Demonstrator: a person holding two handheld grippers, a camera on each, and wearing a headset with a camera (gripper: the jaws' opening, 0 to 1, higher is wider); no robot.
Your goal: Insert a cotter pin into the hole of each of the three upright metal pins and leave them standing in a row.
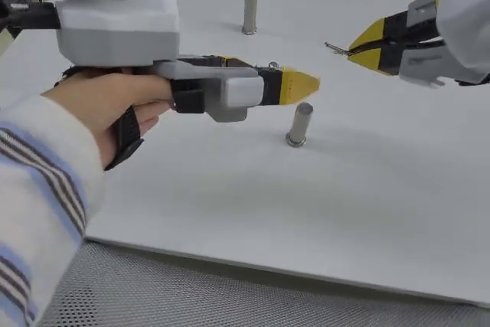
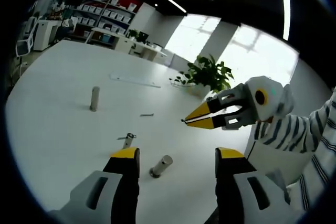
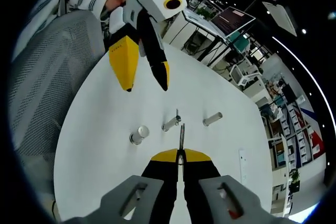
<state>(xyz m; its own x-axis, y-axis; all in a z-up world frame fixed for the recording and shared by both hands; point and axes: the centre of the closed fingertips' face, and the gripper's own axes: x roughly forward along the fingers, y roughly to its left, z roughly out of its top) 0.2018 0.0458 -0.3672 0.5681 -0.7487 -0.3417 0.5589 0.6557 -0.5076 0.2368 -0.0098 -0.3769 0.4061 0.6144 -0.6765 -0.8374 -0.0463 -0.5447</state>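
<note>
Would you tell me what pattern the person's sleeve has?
The sleeve is white with blue and dark stripes; the head view shows it best.

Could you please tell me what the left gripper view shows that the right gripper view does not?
The left gripper view adds a loose cotter pin lying on the table and a leafy plant. The right gripper view adds grey mesh beside the table's edge. Both share the three metal pins, the open left gripper, and the right gripper shut on a cotter pin.
</note>
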